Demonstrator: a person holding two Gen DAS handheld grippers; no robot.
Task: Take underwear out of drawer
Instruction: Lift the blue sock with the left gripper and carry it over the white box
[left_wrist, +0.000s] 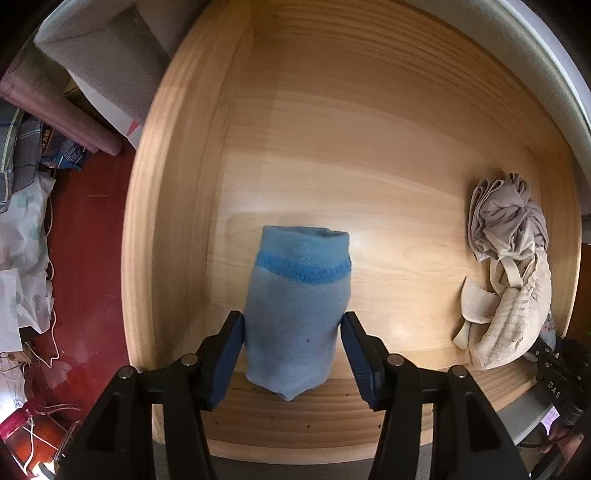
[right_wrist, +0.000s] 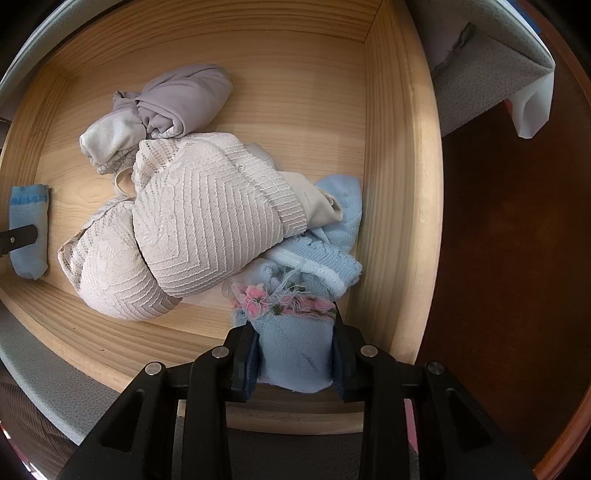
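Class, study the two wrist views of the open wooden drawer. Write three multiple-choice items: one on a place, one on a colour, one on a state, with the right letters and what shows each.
1. Where does the rolled light-blue underwear with the darker blue band lie?
A. On the red floor
B. On the wooden drawer's bottom, between the left hand-held gripper's fingers
C. On top of the beige pile

2. What colour is the ribbed zigzag-patterned knit garment?
A. Cream-beige
B. Black
C. Green

3. What state is the right hand-held gripper in?
A. Wide open over bare wood
B. Out of view
C. Shut on the light-blue knit garment with pink floral trim

Answers:
1. B, the roll rests on the drawer floor with a finger on each side.
2. A, its knit looks pale cream.
3. C, both pads press the blue fabric.
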